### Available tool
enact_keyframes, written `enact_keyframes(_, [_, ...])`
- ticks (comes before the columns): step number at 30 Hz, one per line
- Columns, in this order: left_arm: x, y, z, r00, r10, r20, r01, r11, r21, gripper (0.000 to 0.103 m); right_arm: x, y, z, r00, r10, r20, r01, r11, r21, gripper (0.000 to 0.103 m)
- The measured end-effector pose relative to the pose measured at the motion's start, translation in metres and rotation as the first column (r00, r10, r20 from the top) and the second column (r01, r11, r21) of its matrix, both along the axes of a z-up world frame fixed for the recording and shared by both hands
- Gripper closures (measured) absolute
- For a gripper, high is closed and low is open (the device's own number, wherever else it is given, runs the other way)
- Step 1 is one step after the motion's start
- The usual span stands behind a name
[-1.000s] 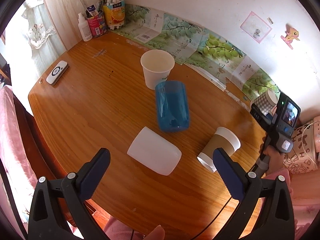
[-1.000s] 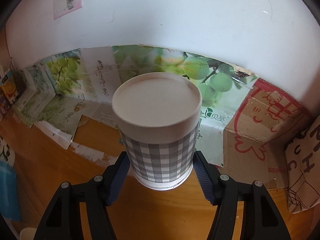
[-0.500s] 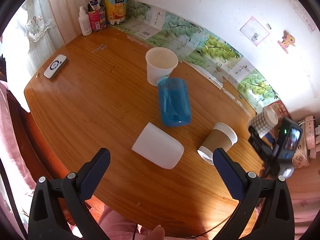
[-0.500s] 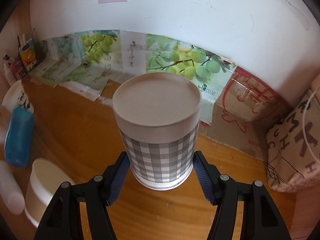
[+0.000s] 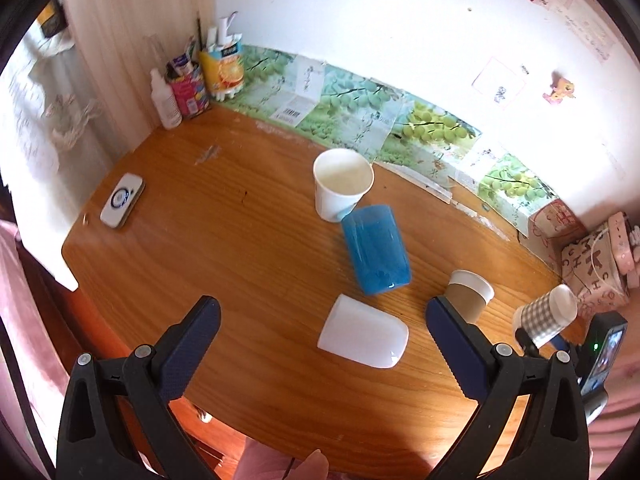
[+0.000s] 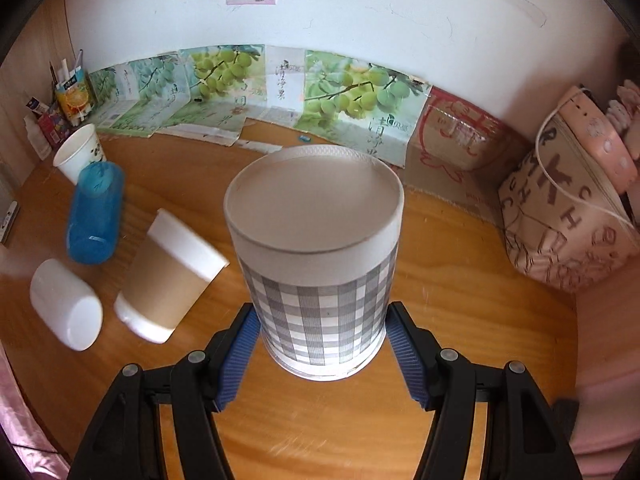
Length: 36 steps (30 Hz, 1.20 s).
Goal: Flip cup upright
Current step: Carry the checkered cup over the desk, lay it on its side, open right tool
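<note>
My right gripper [image 6: 322, 354] is shut on a grey checked paper cup [image 6: 320, 280], held above the table with its flat base toward the camera; it also shows in the left wrist view [image 5: 546, 318]. My left gripper [image 5: 322, 328] is open and empty above the near table edge. On the table lie a white cup [image 5: 362, 332], a blue tumbler [image 5: 376, 248] and a brown-sleeved paper cup [image 5: 470, 294], all on their sides. A white paper cup [image 5: 340, 186] stands upright.
A remote [image 5: 122, 200] lies at the table's left. Bottles and pen holders [image 5: 200, 80] stand in the far left corner. Boxes and a lettered bag [image 6: 560, 216] crowd the right end. Paper sheets line the wall.
My right gripper has carried the checked cup back toward the near right and tilted down, so more of the table shows. The left gripper has risen and pulled back a little.
</note>
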<state>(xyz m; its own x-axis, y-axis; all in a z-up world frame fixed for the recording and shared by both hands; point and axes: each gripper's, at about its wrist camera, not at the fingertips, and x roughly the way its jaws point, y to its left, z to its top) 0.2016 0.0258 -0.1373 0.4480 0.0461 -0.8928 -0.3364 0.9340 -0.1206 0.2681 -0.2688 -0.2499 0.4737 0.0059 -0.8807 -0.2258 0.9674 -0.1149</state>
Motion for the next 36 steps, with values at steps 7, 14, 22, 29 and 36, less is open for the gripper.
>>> enact_keyframes(7, [0.002,0.012,0.008,0.990,-0.138,0.013,0.138,0.990,-0.003,0.001,-0.044,0.034,0.007,0.998,-0.029,-0.064,0.029,1.000,-0.003,0.037])
enact_keyframes(14, [-0.001,0.019,0.014,0.961,-0.274,0.035,0.274,0.962,-0.007,0.001,-0.085,0.076,-0.003,0.982,-0.099,-0.160,0.097,0.995,-0.021,0.037])
enact_keyframes(22, [-0.003,0.023,0.006,0.909,-0.416,0.015,0.416,0.909,0.011,0.001,-0.122,0.109,-0.013,0.958,-0.174,-0.228,0.180,0.984,0.007,0.037])
enact_keyframes(29, [-0.014,0.031,0.001,0.870,-0.493,0.014,0.490,0.866,0.096,0.001,-0.138,0.126,-0.017,0.944,-0.228,-0.237,0.238,0.971,0.012,0.037])
enact_keyframes(36, [-0.016,0.041,-0.009,0.864,-0.504,-0.003,0.503,0.860,0.084,0.001,-0.141,0.130,-0.029,0.917,-0.273,-0.291,0.286,0.958,0.003,0.037])
